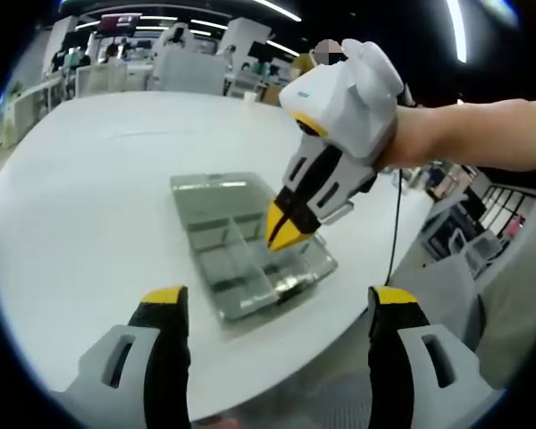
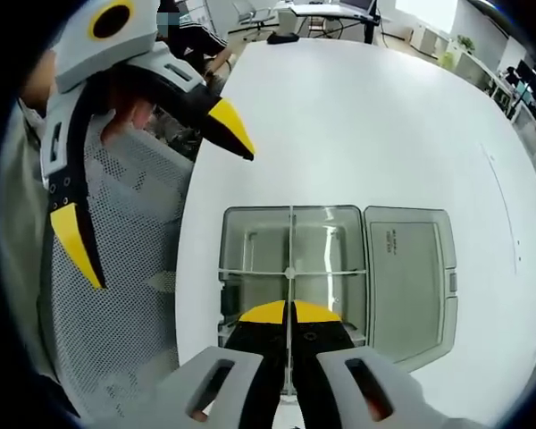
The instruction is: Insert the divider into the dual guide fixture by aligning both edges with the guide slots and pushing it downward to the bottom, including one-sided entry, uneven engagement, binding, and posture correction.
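While the white worktop [image 1: 98, 179] spreads wide under both views, the clear fixture [image 1: 216, 207] lies near its curved near edge, a shallow transparent tray with walled compartments on one side and a flat lid-like panel [image 2: 406, 281] on the other. Beside that edge stands a mesh chair [image 2: 129, 268].

Over the fixture, the right gripper [image 1: 286, 225] comes down steeply, its jaws pressed together on the divider [image 2: 290, 237], a thin clear sheet standing on edge along the tray's middle. A cross partition [image 2: 290, 272] meets it at about mid-length. How deep it sits in the guide slots I cannot tell; clear plastic against clear plastic hides the edges.

Off the tray, the left gripper [image 1: 277, 308] hangs wide open, holding nothing, close to the worktop's edge.

By its look, the divider is light, stiff and slick, and probably brittle under a sideways bend. It would skew easily if pushed from one end, so the better hold seems to be on the top edge near mid-length, pinched flat across both faces, with pressure kept straight down. The tray looks light enough to slide, so steadying it with the free gripper may be wise.
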A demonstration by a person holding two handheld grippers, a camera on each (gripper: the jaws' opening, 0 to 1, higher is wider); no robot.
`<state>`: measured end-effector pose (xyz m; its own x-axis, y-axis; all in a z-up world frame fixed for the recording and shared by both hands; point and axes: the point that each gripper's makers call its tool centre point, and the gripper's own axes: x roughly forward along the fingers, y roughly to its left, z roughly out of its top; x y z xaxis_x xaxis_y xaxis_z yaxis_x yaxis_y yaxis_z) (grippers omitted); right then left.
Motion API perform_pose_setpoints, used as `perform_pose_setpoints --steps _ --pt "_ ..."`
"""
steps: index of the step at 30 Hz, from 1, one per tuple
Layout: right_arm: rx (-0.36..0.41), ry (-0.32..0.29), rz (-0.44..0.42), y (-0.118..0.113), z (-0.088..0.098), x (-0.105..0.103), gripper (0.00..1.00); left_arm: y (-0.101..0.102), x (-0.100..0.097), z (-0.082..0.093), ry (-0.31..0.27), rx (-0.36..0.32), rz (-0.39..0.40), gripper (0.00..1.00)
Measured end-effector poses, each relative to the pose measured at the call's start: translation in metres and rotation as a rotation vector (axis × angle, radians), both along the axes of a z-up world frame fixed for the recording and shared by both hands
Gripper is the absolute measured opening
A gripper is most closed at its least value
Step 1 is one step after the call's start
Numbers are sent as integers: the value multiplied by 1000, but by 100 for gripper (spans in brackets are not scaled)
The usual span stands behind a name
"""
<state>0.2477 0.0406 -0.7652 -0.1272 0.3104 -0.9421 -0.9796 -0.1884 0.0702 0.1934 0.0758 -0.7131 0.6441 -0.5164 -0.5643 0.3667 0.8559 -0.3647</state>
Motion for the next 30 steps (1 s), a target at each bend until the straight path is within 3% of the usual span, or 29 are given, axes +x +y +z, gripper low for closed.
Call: perform_pose_setpoints --steps 30 --pt "0 6 0 1 -7 0 0 0 0 -3 11 6 -4 80"
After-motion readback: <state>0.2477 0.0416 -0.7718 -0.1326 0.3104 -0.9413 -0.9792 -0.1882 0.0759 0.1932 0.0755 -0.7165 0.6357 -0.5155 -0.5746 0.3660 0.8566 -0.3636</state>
